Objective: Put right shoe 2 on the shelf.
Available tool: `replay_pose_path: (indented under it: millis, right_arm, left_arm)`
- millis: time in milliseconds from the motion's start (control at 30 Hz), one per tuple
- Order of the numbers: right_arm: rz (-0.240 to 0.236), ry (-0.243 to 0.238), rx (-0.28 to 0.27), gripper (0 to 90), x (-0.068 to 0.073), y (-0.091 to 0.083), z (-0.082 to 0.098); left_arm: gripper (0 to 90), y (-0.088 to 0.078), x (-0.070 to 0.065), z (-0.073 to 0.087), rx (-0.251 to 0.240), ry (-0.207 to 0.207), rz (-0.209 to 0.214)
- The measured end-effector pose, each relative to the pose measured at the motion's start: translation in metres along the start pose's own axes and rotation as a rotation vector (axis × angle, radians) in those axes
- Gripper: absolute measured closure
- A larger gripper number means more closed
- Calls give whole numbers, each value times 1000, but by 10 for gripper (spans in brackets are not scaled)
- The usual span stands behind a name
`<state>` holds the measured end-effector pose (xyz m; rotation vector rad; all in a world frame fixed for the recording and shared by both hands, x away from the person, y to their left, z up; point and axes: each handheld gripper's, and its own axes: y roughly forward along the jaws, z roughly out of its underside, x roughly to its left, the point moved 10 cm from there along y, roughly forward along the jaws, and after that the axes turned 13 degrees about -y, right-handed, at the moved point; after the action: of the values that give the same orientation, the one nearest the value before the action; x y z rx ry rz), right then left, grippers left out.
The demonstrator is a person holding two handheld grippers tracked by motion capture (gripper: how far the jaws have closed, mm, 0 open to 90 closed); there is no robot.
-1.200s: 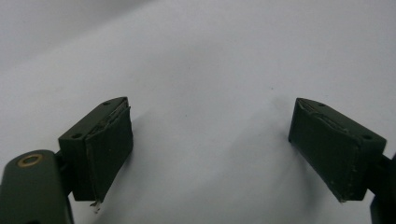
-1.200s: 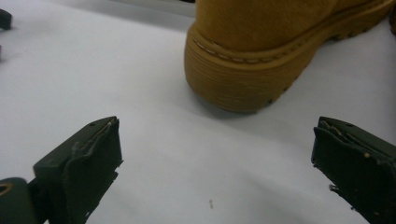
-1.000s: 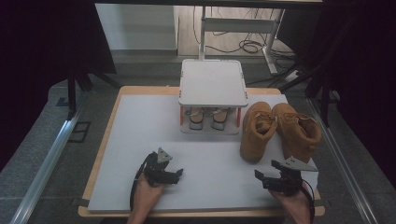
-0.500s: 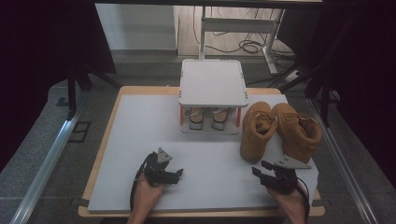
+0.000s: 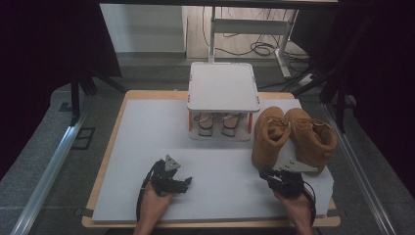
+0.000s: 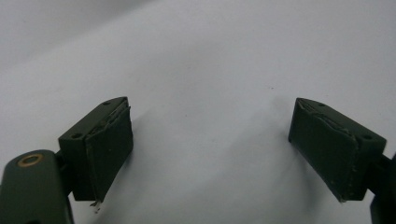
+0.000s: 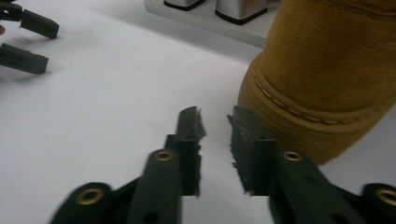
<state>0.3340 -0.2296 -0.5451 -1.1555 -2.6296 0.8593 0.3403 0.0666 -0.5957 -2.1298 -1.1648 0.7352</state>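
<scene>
the right gripper (image 5: 275, 177) sits low on the white tabletop (image 5: 147, 132), just in front of the heel of the nearer of two tan boots (image 5: 272, 133). in the right gripper view that boot (image 7: 327, 79) rises at the right edge, its ribbed sole just beside the right-hand finger (image 7: 246, 140), but nothing lies between the two fingers. they have just been closing and now stand with only a narrow gap, holding nothing. so the step in hand looks like an approach to the boots, not yet a grasp.

the left gripper (image 5: 182, 182) rests on the bare tabletop well apart from the boots; in its own view its fingers (image 6: 109, 149) stand wide apart over blank white surface and hold nothing.

behind the boots' left side stands a small white shoe rack (image 5: 224, 88) with a pair of pale shoes (image 5: 218, 123) on its lower shelf; the top shelf looks free, so i judge the boots are meant to go there.

the next move calls for spreading the right fingers again, since the narrow gap cannot take the boot's collar or heel, then lining them up on a thin edge of the boot before pinching. the boot is bulky and may tip if pinched low at the sole.
</scene>
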Motion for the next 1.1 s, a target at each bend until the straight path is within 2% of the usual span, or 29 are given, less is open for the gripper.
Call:
replay_pose_path:
  millis: [233,367,500,800,1000,1100]
  right_arm:
    - [2,12,-1,896,-1,11,-4]
    - [9,26,6,898,-2,18,-6]
    - [29,17,0,898,-5,24,-5]
    - [53,28,-40,899,-12,31,-14]
    - [80,22,-35,898,-18,39,-16]
    - [76,28,-40,899,-19,42,-18]
  left_arm:
    - [137,0,0,0,2,0,-1]
    - [137,0,0,0,2,0,-1]
    - [137,0,0,0,2,0,-1]
    - [137,0,0,0,1,0,-1]
    - [137,0,0,0,2,0,-1]
    - [137,0,0,0,2,0,-1]
